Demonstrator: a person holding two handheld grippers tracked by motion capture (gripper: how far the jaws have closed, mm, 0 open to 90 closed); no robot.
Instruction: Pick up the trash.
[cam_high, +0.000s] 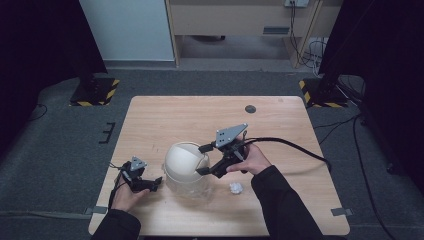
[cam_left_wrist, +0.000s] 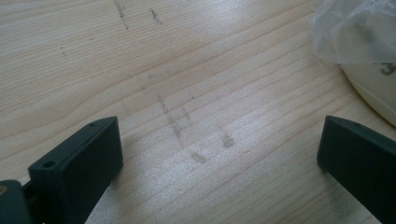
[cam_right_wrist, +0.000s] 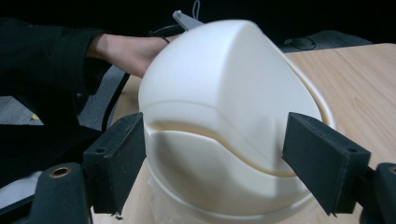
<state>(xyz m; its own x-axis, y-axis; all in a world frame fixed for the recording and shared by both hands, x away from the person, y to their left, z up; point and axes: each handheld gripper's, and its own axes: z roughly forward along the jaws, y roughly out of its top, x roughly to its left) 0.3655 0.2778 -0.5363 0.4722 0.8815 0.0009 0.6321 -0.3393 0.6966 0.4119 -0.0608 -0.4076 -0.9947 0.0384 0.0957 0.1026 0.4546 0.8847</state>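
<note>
A small cream bin with a domed swing lid (cam_high: 184, 161) stands on the wooden table (cam_high: 190, 115), lined with a clear plastic bag (cam_left_wrist: 355, 32). My right gripper (cam_high: 204, 160) is open at the bin's right side, its jaws spread on either side of the lid (cam_right_wrist: 224, 84). I cannot tell whether they touch it. My left gripper (cam_high: 156, 184) rests low near the table's front left, just left of the bin, open over bare wood (cam_left_wrist: 219, 149). The bin's rim (cam_left_wrist: 373, 88) shows at the right edge of the left gripper view.
A crumpled white paper ball (cam_high: 235, 188) lies on the table right of the bin, near my right forearm. A dark round mark (cam_high: 250, 109) sits near the far edge. The right gripper's cable (cam_high: 300, 149) trails off the table's right side.
</note>
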